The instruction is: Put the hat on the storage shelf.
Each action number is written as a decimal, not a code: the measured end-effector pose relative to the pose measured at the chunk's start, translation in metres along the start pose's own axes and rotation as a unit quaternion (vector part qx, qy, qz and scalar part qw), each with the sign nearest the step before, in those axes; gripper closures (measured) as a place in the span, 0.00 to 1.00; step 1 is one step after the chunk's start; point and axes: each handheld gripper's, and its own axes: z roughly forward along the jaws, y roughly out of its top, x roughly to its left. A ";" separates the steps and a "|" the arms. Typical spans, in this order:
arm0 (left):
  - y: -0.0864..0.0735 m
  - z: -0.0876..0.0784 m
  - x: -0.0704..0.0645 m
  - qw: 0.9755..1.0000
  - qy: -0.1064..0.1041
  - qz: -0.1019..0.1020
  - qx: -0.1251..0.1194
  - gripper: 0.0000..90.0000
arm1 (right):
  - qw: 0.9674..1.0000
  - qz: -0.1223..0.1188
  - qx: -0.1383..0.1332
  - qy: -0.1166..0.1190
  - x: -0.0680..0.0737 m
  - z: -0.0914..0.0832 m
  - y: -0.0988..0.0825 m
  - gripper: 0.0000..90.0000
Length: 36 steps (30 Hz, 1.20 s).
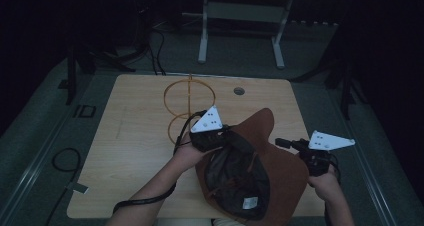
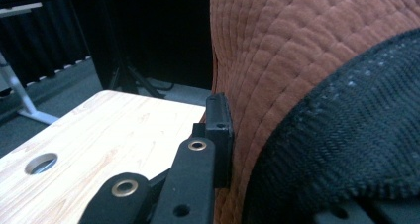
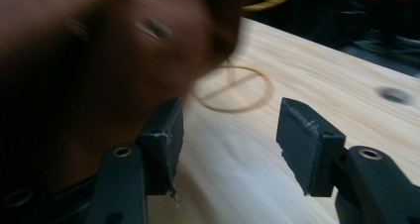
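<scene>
Brown hat (image 1: 280, 161) | left gripper (image 1: 212, 136) clamped on brim | right gripper (image 3: 228, 135) fingers apart

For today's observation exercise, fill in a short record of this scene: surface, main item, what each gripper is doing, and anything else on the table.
surface: wooden table with a round hole near its far edge
main item: brown quilted hat, dark lining facing up, lying at the near right of the table
left gripper: shut on the hat at its brim
right gripper: open, nothing between its pads, beside the hat's right edge
other item: yellow wire stand with two rings, at the far middle of the table, untouched
</scene>
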 end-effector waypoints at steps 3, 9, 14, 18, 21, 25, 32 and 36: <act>0.002 0.005 -0.006 1.000 -0.002 0.012 -0.006 0.96 | 1.000 -0.005 -0.003 0.028 0.009 0.013 0.006 0.43; 0.005 0.012 -0.015 0.999 0.021 0.028 -0.004 0.96 | 0.998 0.004 -0.017 0.068 0.018 0.031 0.015 0.39; 0.007 0.016 -0.019 0.999 0.024 0.022 -0.017 0.96 | 0.996 0.022 -0.028 0.079 0.019 0.042 0.019 0.36; 0.011 0.021 -0.024 0.999 0.030 0.023 -0.018 0.95 | 0.996 0.031 -0.037 0.076 0.020 0.049 0.022 0.42; 0.012 0.021 -0.022 0.999 0.030 0.020 -0.018 0.95 | 0.996 0.035 -0.036 0.072 0.019 0.051 0.024 0.57; 0.013 0.021 -0.021 0.999 0.031 0.023 -0.012 0.95 | 0.996 0.052 -0.030 0.069 0.015 0.052 0.025 1.00; 0.015 0.022 -0.021 0.999 0.034 0.027 -0.016 0.95 | 0.994 0.063 -0.051 0.066 0.013 0.046 0.025 1.00; 0.017 0.019 -0.021 0.998 0.044 0.026 -0.020 0.95 | 0.995 0.060 -0.062 0.041 0.010 0.042 0.026 0.86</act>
